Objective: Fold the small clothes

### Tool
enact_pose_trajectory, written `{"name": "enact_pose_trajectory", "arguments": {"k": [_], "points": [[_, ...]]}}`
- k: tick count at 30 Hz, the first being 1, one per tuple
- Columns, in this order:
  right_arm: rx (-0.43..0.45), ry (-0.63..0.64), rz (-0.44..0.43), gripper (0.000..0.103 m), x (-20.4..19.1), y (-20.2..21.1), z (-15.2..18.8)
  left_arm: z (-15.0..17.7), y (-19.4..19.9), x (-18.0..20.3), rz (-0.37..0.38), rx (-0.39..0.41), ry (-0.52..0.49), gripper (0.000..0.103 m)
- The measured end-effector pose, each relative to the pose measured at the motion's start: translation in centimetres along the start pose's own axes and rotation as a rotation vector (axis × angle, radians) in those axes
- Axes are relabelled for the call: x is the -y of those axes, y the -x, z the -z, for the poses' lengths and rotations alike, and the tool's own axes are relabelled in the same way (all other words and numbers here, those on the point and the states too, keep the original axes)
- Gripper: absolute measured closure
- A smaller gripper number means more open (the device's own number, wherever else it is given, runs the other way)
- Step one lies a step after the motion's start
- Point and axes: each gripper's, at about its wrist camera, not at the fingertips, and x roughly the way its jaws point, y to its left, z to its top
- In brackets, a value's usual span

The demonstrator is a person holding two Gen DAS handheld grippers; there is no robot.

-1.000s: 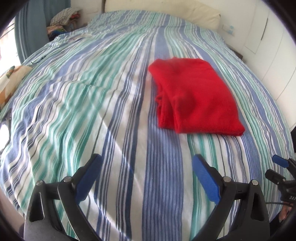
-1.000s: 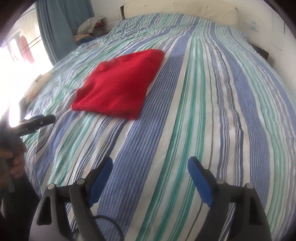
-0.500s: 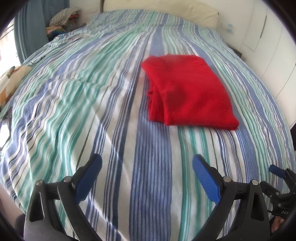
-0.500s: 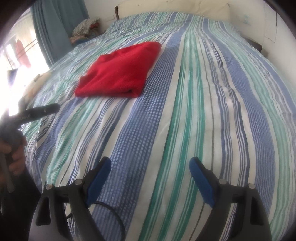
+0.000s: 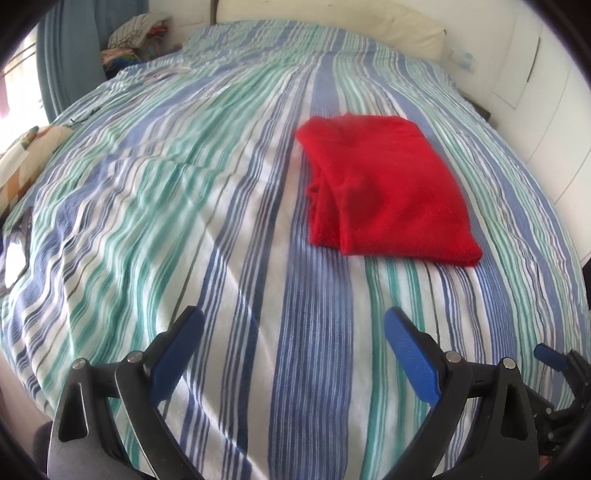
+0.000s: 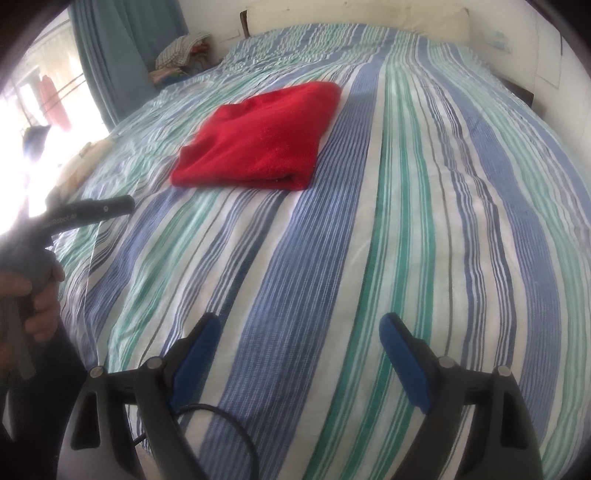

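A red garment (image 5: 384, 188) lies folded into a rough rectangle on the striped bedspread (image 5: 207, 206), right of centre in the left wrist view and left of centre in the right wrist view (image 6: 262, 138). My left gripper (image 5: 293, 325) is open and empty, held well short of the garment near the bed's front edge. My right gripper (image 6: 299, 328) is open and empty, also well back from the garment. The left gripper's body (image 6: 85, 212) shows at the left of the right wrist view, held by a hand.
A pillow (image 5: 354, 26) lies at the headboard. A pile of clothes (image 5: 136, 37) sits at the far left by a blue curtain (image 6: 122, 55). White cabinet doors (image 5: 546, 92) line the right wall. A patterned cushion (image 5: 22, 162) lies at the bed's left edge.
Both grippers stay open and empty. The views shifted slightly; the garment has not moved on the bed, and the right wrist view now sits a little closer to it.
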Motion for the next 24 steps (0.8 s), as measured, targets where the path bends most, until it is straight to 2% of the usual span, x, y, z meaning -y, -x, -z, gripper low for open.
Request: {"name": "enact_pose_trajectory", "arguments": {"k": [14,24], "points": [[-0.001,0.016,-0.022,0.016,-0.9,0.0,0.0,-0.2,-0.2,-0.4,-0.03,-0.002,-0.032,0.005],[0.001,0.014,-0.028,0.016,-1.0,-0.1,-0.6,-1.6,-0.5,-1.7,-0.036,0.005,-0.047,0.005]]}}
